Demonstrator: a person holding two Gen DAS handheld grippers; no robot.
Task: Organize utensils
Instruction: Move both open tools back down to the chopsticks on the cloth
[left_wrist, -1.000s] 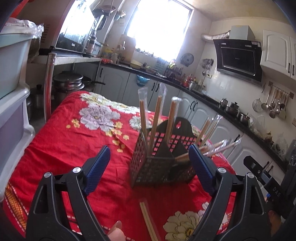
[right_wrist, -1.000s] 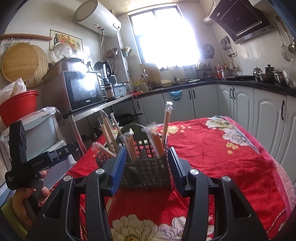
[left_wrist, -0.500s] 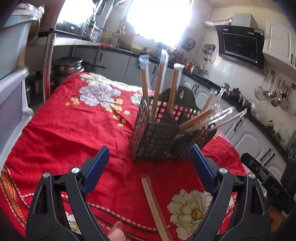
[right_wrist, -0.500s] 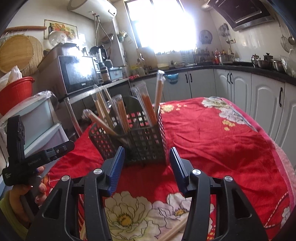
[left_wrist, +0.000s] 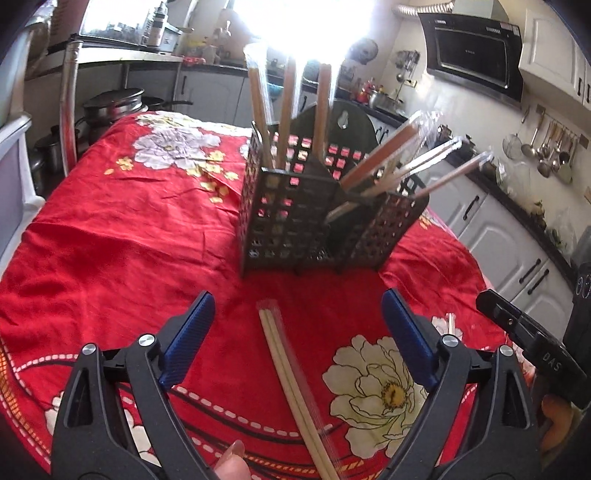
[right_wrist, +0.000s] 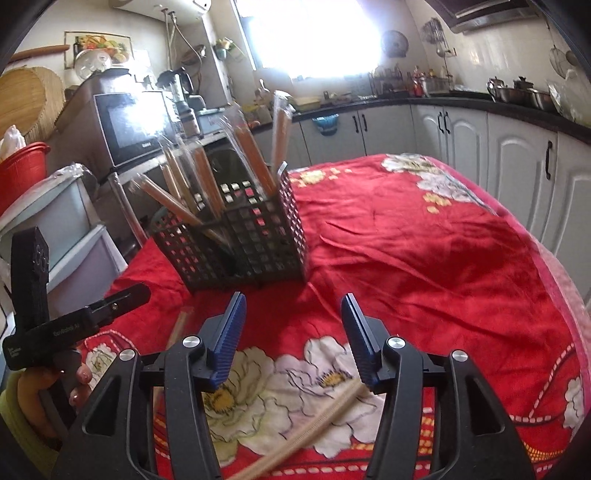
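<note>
A black perforated caddy (left_wrist: 295, 214) stands on the red flowered tablecloth (left_wrist: 110, 240) and holds several wrapped chopstick pairs, some upright and some leaning. My left gripper (left_wrist: 299, 325) hovers open over a wrapped pale chopstick pair (left_wrist: 291, 380) that lies on the cloth between its fingers, untouched. In the right wrist view the caddy (right_wrist: 251, 240) is ahead. My right gripper (right_wrist: 293, 332) has its jaws opening with nothing pressed between them. Another wrapped pair (right_wrist: 314, 428) lies on the cloth under its right finger. A further pair (right_wrist: 177, 328) lies to the left.
White cabinets (right_wrist: 517, 166) run along the table's right side. Stacked plastic drawers (right_wrist: 55, 229) and a microwave (right_wrist: 129, 125) stand to the left. A person's hand (right_wrist: 33, 391) holds the left gripper's handle. Pots (left_wrist: 110, 107) sit beyond the table's far left corner.
Both grippers have sunk and tipped down toward the table. The loose chopstick pairs on the cloth have come into view beneath them. The right jaws stand a little wider.
</note>
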